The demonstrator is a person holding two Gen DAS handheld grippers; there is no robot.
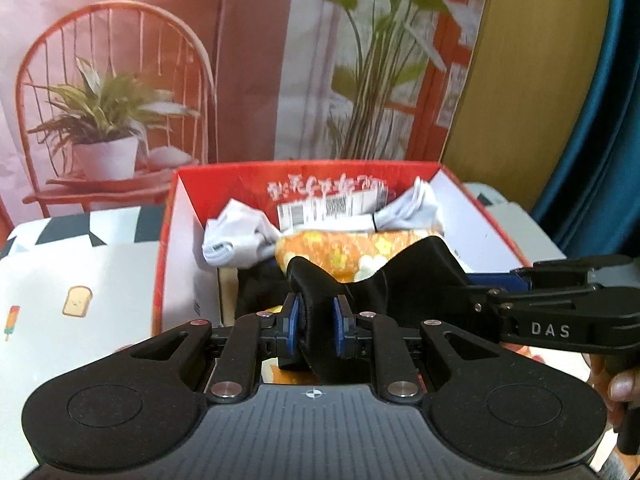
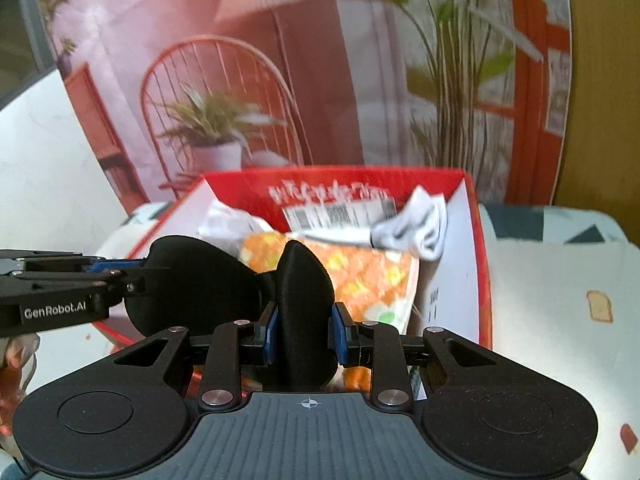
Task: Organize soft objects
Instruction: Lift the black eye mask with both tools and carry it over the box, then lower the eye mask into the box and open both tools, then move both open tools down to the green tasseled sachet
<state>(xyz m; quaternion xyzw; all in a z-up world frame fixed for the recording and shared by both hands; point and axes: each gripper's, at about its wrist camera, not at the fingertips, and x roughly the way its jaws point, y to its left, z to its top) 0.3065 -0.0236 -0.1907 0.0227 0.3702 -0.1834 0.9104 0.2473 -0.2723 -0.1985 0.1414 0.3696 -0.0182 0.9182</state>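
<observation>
Both grippers are pinching one black sleep mask (image 1: 384, 276) between them, the left gripper (image 1: 316, 322) clamping one eye cup, the right gripper (image 2: 304, 330) the other, holding it over the near edge of the red box (image 1: 168, 240). White socks (image 1: 236, 240) and an orange floral pouch (image 1: 340, 254) are already lying inside. If one hand outruns the other, the narrow bridge could be twisting or slipping free, dropping the mask outside the box.

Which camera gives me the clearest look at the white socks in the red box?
The left wrist view. It shows both white socks sharply, one at each back corner of the red box behind the orange cloth. In the right wrist view the right sock is blurred, and the left one is mostly hidden behind the black eye mask.
</observation>
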